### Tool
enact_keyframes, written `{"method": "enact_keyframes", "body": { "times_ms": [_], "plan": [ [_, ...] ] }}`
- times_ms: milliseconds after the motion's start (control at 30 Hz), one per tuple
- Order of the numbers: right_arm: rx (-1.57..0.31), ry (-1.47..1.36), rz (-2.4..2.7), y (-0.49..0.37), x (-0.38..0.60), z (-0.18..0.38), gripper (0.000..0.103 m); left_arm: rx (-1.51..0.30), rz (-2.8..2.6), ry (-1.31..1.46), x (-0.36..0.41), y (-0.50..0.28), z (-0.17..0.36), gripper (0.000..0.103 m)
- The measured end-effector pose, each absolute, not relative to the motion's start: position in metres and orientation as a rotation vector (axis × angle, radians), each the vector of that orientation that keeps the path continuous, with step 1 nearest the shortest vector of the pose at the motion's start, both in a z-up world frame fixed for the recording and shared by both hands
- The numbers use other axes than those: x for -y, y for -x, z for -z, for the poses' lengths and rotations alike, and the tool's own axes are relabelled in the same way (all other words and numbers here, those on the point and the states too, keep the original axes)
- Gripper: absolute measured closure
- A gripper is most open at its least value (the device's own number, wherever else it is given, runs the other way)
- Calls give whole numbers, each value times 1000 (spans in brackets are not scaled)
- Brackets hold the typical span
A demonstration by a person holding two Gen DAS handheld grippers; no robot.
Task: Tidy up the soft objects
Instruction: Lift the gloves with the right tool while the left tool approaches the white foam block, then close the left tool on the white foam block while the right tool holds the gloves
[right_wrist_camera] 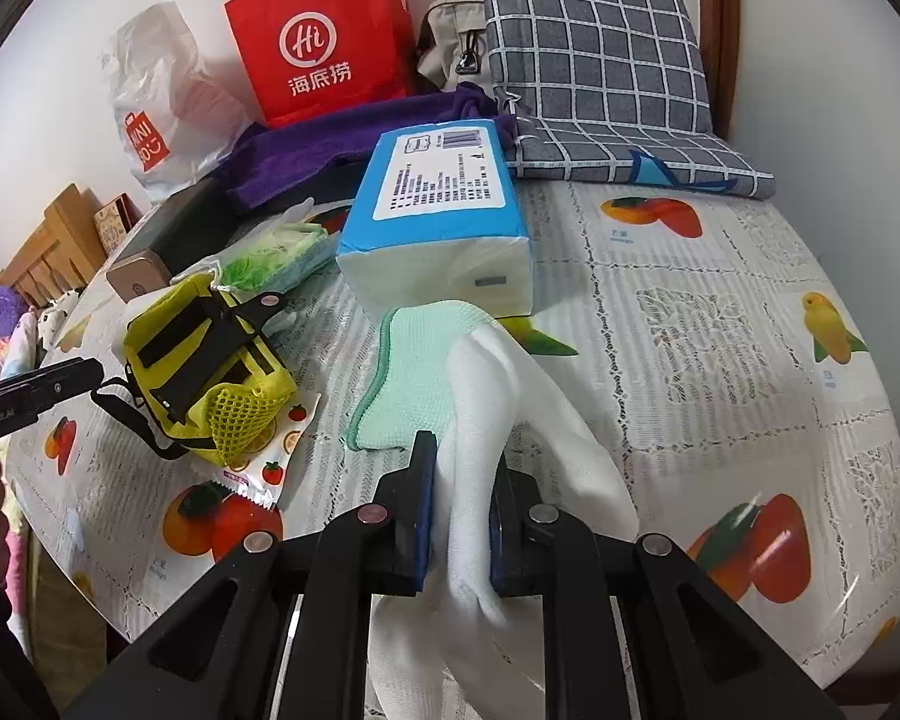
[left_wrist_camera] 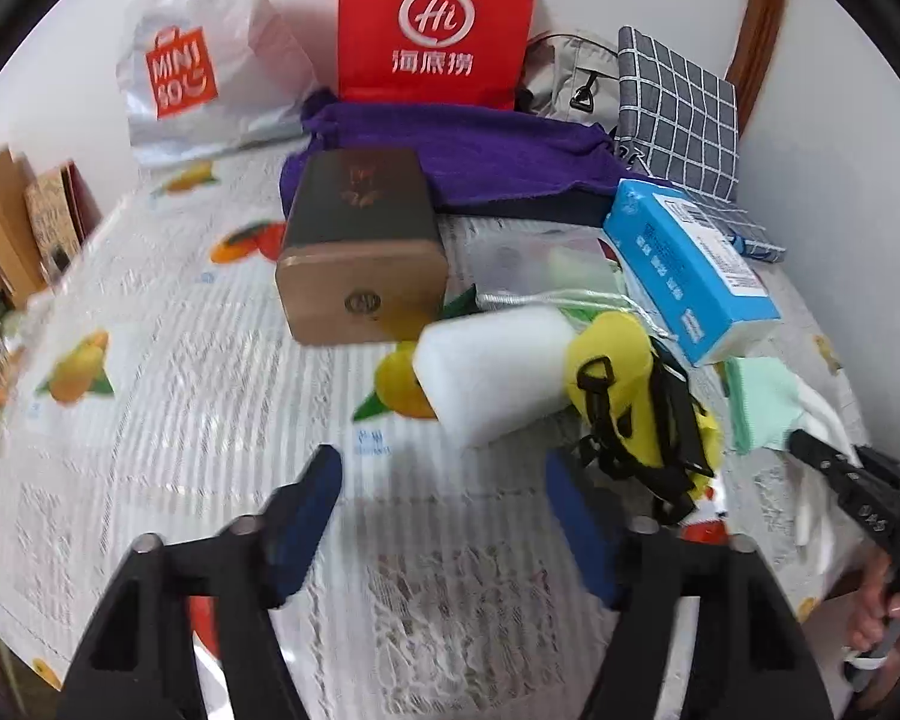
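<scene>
With the right gripper (right_wrist_camera: pixel 459 516) clamped on the white glove (right_wrist_camera: pixel 510 420) at lower centre and the left gripper (left_wrist_camera: pixel 444 510) open and empty, lift the glove slowly, keeping the pinch firm so that the fabric clears the green cloth (right_wrist_camera: pixel 402 384).

The tissue pack (right_wrist_camera: pixel 435 210) lay mid-table (right_wrist_camera: pixel 720 360), the towel (right_wrist_camera: pixel 306 150) behind it; the checked cushion (right_wrist_camera: pixel 600 78) stood right of the paper bag (right_wrist_camera: pixel 318 42) — both at the wall; the mesh pouch (right_wrist_camera: pixel 210 372) lay left of the glove (right_wrist_camera: pixel 498 396); the sponge block (left_wrist_camera: pixel 492 372) sat before the box (left_wrist_camera: pixel 360 240).
</scene>
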State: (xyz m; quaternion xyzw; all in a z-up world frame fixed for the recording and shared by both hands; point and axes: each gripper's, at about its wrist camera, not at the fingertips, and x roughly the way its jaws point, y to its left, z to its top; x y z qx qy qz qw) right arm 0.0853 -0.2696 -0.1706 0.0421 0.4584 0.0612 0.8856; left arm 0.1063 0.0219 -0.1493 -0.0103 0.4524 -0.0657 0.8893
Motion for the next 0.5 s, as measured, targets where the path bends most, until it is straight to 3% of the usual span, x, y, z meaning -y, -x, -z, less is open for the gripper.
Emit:
{"method": "enact_keyframes", "body": {
  "times_ms": [233, 500],
  "plan": [
    [-970, -85, -122, -98, 275, 175, 88, -923, 148, -130, -1, -136, 160, 33],
    [-977, -96, -111, -116, 279, 177, 88, -900, 248, -115, 6, -152, 165, 34]
  ]
}}
